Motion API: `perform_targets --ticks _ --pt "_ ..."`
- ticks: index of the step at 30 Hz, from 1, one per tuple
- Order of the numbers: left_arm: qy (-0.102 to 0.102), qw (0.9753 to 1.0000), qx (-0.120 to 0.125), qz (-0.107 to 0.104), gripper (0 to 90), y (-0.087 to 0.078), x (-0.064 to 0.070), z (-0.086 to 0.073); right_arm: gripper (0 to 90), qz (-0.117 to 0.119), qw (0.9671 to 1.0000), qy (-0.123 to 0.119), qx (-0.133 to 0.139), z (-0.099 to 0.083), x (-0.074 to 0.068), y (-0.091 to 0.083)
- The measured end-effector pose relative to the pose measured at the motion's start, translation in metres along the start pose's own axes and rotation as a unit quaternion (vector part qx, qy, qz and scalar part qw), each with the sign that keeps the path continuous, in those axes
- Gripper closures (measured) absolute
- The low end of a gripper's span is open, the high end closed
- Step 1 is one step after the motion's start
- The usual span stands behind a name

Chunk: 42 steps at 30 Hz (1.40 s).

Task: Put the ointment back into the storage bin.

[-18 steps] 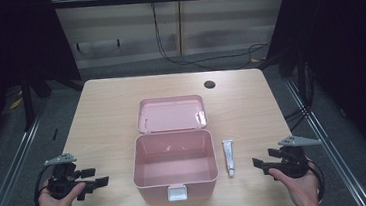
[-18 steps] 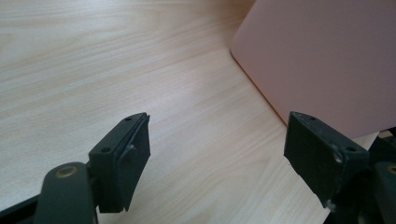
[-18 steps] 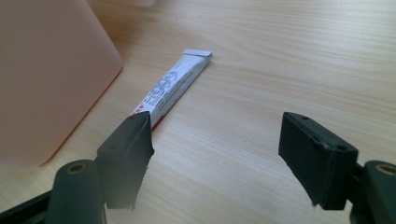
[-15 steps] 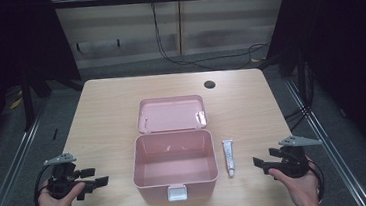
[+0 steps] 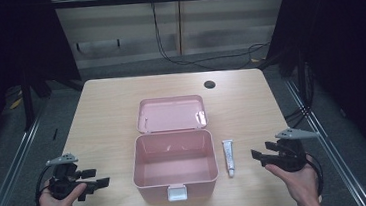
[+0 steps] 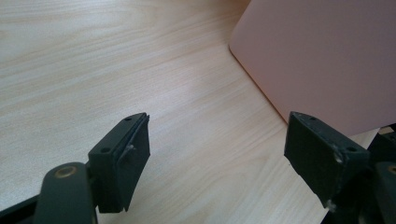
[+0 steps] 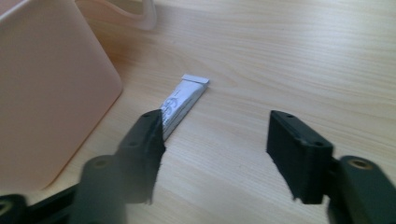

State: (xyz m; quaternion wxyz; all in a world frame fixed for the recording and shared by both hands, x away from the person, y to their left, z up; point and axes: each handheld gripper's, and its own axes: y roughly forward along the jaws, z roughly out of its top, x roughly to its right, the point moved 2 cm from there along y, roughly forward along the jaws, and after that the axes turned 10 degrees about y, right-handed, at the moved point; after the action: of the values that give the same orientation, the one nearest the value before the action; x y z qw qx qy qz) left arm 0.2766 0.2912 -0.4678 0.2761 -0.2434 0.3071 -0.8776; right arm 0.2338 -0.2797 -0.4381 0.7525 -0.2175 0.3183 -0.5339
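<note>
We see a pink box (image 5: pixel 175 166), lid open, on the counter (image 5: pixel 102 120); white tube (image 5: pixel 229 157) just right, print unreadable. Left gripper (image 5: pixel 96 179) and right gripper (image 5: pixel 257 157) flank it, fingers wide apart, empty.

The small white tube (image 7: pixel 183 103) carries dark print, too blurred to read.

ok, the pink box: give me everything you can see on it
The pink box looks like smooth matte plastic with rounded corners. It stands open on the wooden table, near its front middle. The lid is swung fully back and lies behind the body, inner face up. The inside looks empty. A paler latch tab sits on the front wall. A small white tube lies just beside its right wall; contact can't be judged. Neither gripper touches it.
</note>
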Motion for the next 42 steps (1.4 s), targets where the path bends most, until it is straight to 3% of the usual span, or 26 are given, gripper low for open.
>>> perform_targets --ticks 2,7,10,12,16,17,18,20,21,22,23,24,27,28,30,31,32,33,34,37,42 --pt "-0.001 1.0000 0.000 0.002 22.3 0.000 0.000 0.000 40.7 0.004 0.9999 -0.009 -0.009 0.004 -0.004 0.001" --pt "0.001 1.0000 -0.003 0.000 22.4 0.001 0.000 0.000 41.8 0.015 0.9996 0.009 -0.024 0.013 -0.010 0.004" --pt "0.002 1.0000 -0.004 0.001 22.3 0.001 0.000 0.000 41.6 0.014 0.9989 0.000 -0.045 0.021 -0.016 0.009" --pt "0.000 1.0000 -0.004 0.000 22.3 0.001 0.000 0.000 44.3 0.023 0.9971 0.000 -0.072 0.028 -0.022 0.016" --pt "0.004 1.0000 -0.008 0.002 22.4 0.002 0.000 0.000 45.8 0.018 0.9932 0.007 -0.115 0.035 -0.028 0.025" --pt "0.004 1.0000 -0.008 0.002 22.5 0.002 0.000 0.000 45.8 0.018 0.9932 0.007 -0.115 0.035 -0.028 0.025" --pt "0.004 0.9999 -0.009 0.003 22.7 0.003 0.001 0.000 46.8 0.015 0.9895 0.010 -0.144 0.038 -0.030 0.030" --pt "0.003 1.0000 -0.009 0.002 22.9 0.003 0.001 0.000 48.1 0.008 0.9865 0.013 -0.163 0.041 -0.032 0.033" --pt "0.003 1.0000 -0.008 0.002 22.9 0.003 0.001 0.000 48.1 0.008 0.9865 0.013 -0.163 0.041 -0.032 0.033" --pt "0.003 1.0000 -0.008 0.003 22.9 0.002 0.001 0.000 47.5 0.005 0.9834 0.013 -0.181 0.043 -0.032 0.037" --pt "0.003 1.0000 -0.008 0.003 22.9 0.002 0.001 0.000 47.5 0.005 0.9834 0.013 -0.181 0.043 -0.032 0.037" --pt "0.002 1.0000 -0.008 0.005 22.9 0.002 0.001 0.000 44.8 -0.016 0.9816 0.001 -0.190 0.045 -0.033 0.041" --pt "0.001 0.9999 -0.011 0.005 23.1 0.003 0.001 0.000 44.0 -0.017 0.9789 0.001 -0.204 0.047 -0.034 0.045" --pt "0.002 0.9999 -0.011 0.005 23.1 0.003 0.001 0.000 43.8 -0.021 0.9744 0.003 -0.224 0.048 -0.038 0.049" --pt "0.002 0.9999 -0.012 0.004 23.2 0.003 0.000 0.000 45.4 -0.026 0.9710 0.007 -0.238 0.048 -0.041 0.054" --pt "0.002 0.9999 -0.012 0.004 23.2 0.003 0.000 0.000 45.4 -0.026 0.9710 0.007 -0.238 0.048 -0.041 0.054" --pt "0.002 0.9999 -0.013 0.003 23.2 0.003 0.000 0.000 46.5 -0.032 0.9654 0.002 -0.259 0.048 -0.044 0.060" --pt "0.002 0.9999 -0.013 0.003 23.2 0.003 0.000 0.000 46.5 -0.032 0.9654 0.002 -0.259 0.048 -0.044 0.060" --pt "0.002 0.9999 -0.013 0.004 23.2 0.003 0.001 0.000 47.1 -0.034 0.9614 0.002 -0.273 0.047 -0.046 0.067" --pt "0.002 0.9999 -0.014 0.003 23.3 0.003 0.001 0.000 49.3 -0.030 0.9597 0.002 -0.279 0.048 -0.049 0.072" --pt "0.001 0.9999 -0.014 0.003 23.2 0.003 0.001 0.000 55.2 -0.036 0.9511 0.012 -0.307 0.046 -0.058 0.086"
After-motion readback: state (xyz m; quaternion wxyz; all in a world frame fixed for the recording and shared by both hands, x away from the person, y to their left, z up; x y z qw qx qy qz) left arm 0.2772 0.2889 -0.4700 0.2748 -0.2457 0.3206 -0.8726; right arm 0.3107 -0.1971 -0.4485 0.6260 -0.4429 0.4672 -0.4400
